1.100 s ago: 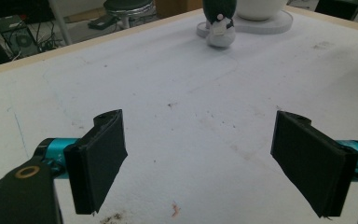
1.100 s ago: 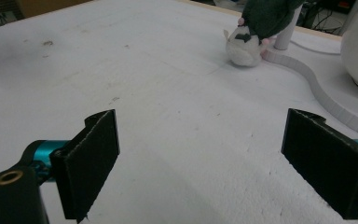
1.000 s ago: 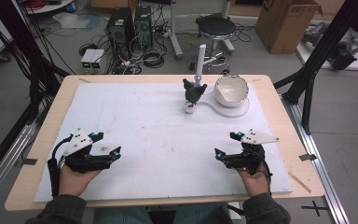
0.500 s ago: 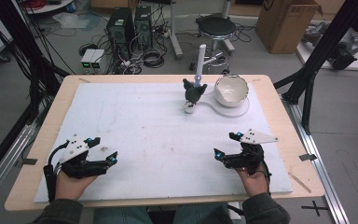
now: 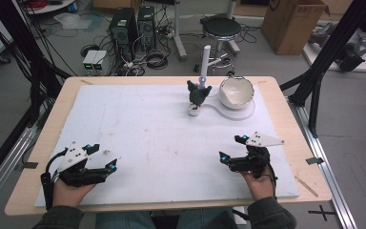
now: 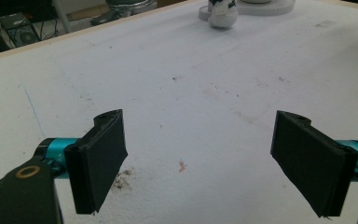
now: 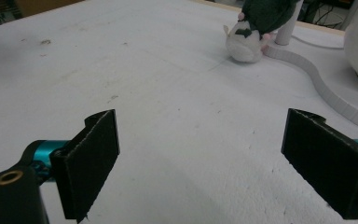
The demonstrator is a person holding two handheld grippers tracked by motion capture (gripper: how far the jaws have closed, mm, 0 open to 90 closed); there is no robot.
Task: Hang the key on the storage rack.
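- The left gripper [image 5: 102, 160] sits low over the near left part of the white foam mat [image 5: 138, 129] with its two black pads [image 6: 100, 161] spread wide and nothing between them. The right gripper [image 5: 232, 149] is the same on the near right, pads [image 7: 91, 161] wide apart and empty.
- The small green-and-white soft toy [image 5: 198, 95] lies well ahead of both sets of fingers, at the far side of the mat, touching or just beside the slim white upright post [image 5: 204, 64]. In the right gripper view it sits ahead and slightly right of the gap between the pads [image 7: 254, 32].
- Risk, as I judge it: a long reach invites overshoot, so a pad could knock the post or push the toy off its small round white base [image 5: 194, 109] before the fingers close.
- The glossy white ceramic bowl [image 5: 237, 92] stands just beside the toy, to the right of the right gripper's line of approach (it looks heavy enough to stay put, though I cannot be sure). A wide-spread outer pad could clip its wall.
- The toy is soft and rounded, so a pinch taken too high may catch only fabric and slip.
- If both grippers go in together, their pads could collide ahead of the toy, since there is little room between post and bowl.
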